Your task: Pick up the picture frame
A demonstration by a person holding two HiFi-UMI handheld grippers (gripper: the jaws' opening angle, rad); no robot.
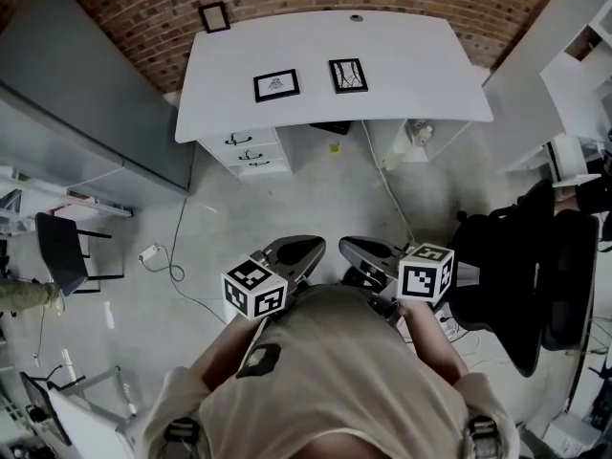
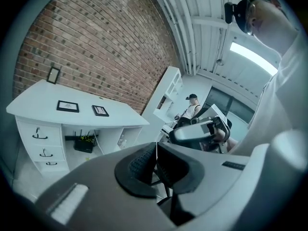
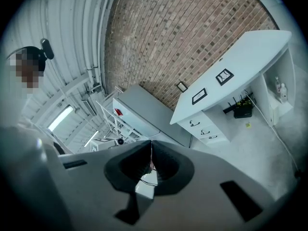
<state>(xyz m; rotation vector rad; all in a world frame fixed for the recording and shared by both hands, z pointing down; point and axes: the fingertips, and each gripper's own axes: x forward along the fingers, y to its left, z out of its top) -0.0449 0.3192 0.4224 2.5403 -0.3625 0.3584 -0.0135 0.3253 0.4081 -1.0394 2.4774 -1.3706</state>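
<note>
Bare floor (image 1: 306,199) lies open between the person and the white desk (image 1: 411,65) at 12 o'clock, whose near edge overhangs a drawer unit (image 1: 247,149). On the desktop a picture frame (image 1: 276,85) lies flat toward 11 o'clock, with a second frame (image 1: 348,75) near it, both clear of the edges. The left gripper (image 1: 301,249) and right gripper (image 1: 366,250) hover side by side, jaws pressed together and empty. A black chair (image 1: 535,275) crowds 3 o'clock, and a cable (image 1: 381,175) crosses the floor toward 1 o'clock.

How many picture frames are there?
3. On the white desk, the left frame and right frame lie flat; the small frame stands at its back left corner by the brick wall. None seems hidden.
</note>
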